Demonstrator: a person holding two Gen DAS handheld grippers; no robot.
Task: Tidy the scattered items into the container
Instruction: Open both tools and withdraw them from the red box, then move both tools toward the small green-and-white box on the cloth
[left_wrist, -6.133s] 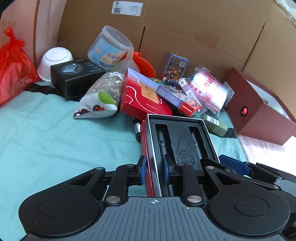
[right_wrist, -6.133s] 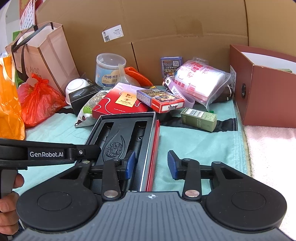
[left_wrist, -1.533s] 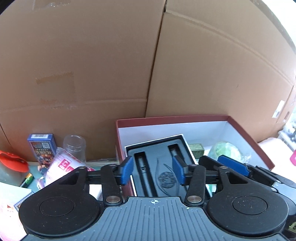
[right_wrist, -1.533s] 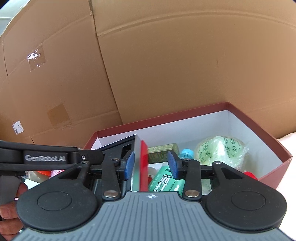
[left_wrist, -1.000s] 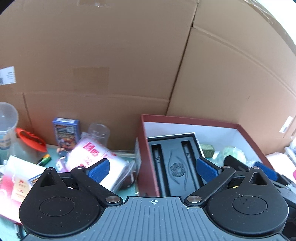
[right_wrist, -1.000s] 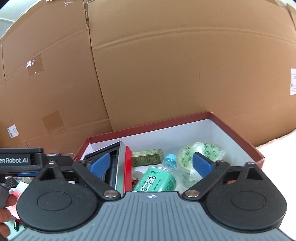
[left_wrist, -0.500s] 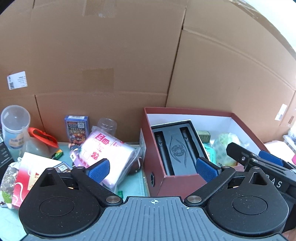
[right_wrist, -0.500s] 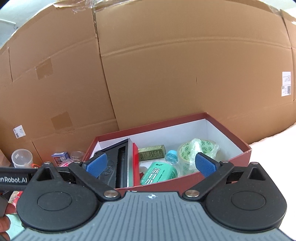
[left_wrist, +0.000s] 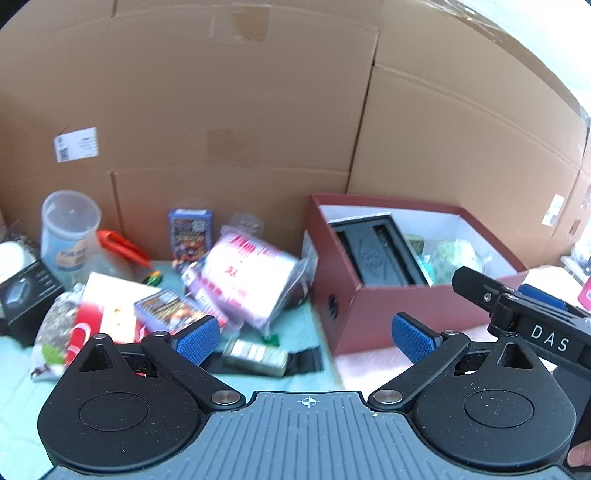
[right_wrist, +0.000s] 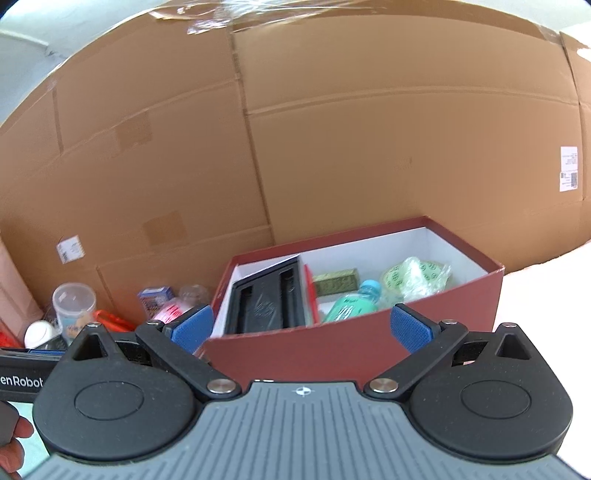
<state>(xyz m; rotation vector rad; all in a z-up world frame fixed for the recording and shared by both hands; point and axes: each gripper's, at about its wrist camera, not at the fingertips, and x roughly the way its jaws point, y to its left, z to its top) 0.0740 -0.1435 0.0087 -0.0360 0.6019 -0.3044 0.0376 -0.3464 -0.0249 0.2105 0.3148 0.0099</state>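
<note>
Cardboard backdrop, red box (right_wrist: 354, 343) beyond right hand-held gripper (right_wrist: 301, 328), empty, spread.

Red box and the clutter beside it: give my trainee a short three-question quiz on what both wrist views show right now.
1. True or false: the black tray lies flat on the floor of the red box.
2. Which item is outside the box? A) green bottle B) gold carton C) pink-printed bag
3. Fill in: the left gripper and right gripper are both ____, holding nothing.

Key
1. False: it leans tilted against the box's left end wall.
2. C: it lies on the teal cloth left of the box.
3. open
</note>
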